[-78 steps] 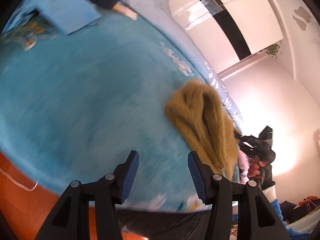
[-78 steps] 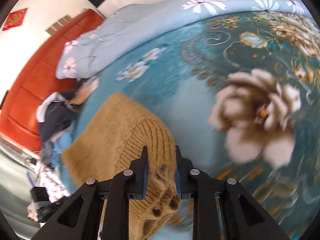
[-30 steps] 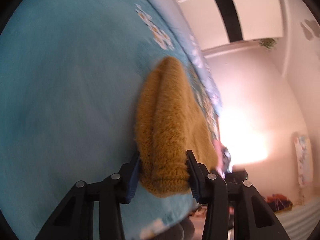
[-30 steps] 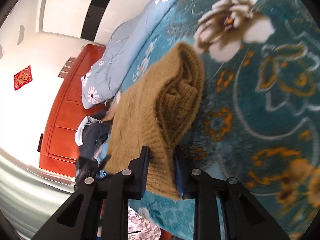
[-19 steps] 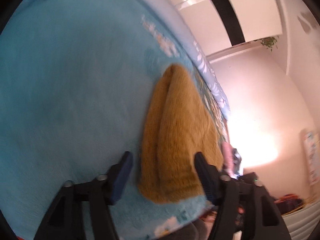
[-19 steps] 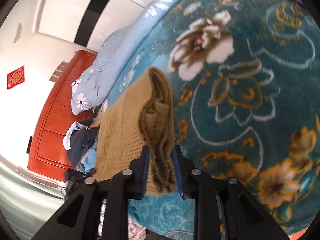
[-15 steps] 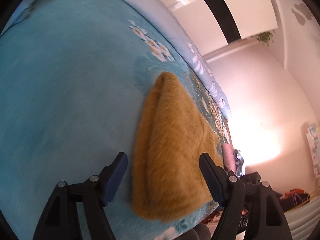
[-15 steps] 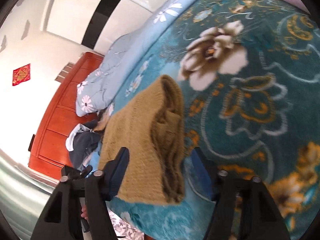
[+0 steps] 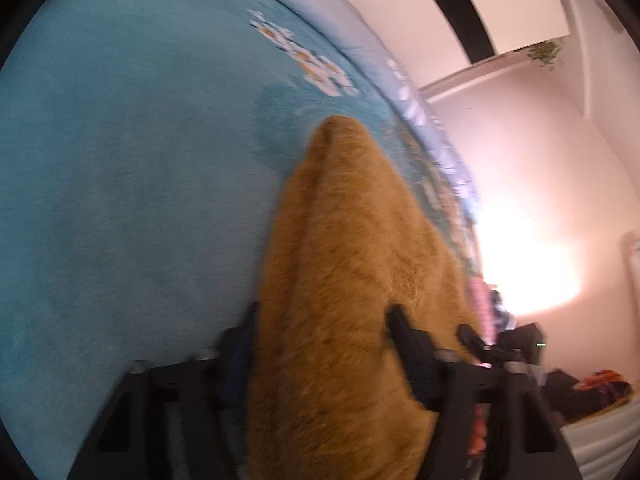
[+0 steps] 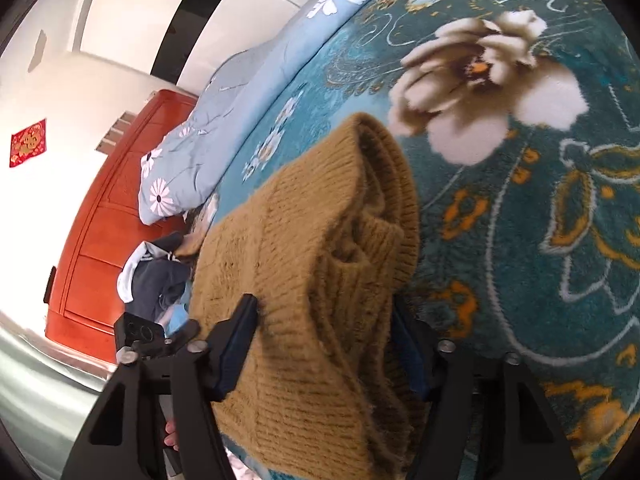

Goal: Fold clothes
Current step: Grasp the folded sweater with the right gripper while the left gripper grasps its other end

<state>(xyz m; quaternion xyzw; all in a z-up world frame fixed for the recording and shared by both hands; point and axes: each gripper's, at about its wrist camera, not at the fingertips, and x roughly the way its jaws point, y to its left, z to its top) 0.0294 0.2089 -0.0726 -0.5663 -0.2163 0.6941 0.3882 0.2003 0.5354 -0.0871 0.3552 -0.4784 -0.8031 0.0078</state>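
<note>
A folded mustard-yellow knit sweater (image 9: 352, 264) lies on the teal floral blanket (image 9: 120, 184) of a bed. My left gripper (image 9: 320, 332) is open, its fingers spread on either side of the sweater's near end. In the right wrist view the sweater (image 10: 320, 248) shows its ribbed folds. My right gripper (image 10: 324, 328) is open with its fingers on either side of that end. The fingertips are partly hidden by the knit. The left gripper also shows in the right wrist view (image 10: 140, 334) beyond the sweater.
A pale blue flowered quilt (image 10: 240, 92) lies along the far side of the bed. A pile of dark and white clothes (image 10: 156, 276) sits by the red wooden headboard (image 10: 104, 232). More clothes (image 9: 592, 388) lie off the bed at the right.
Both grippers opened wide, the right one letting go of the sweater it was shut on. Both then moved forward, so the sweater's ends now lie between their spread fingers.
</note>
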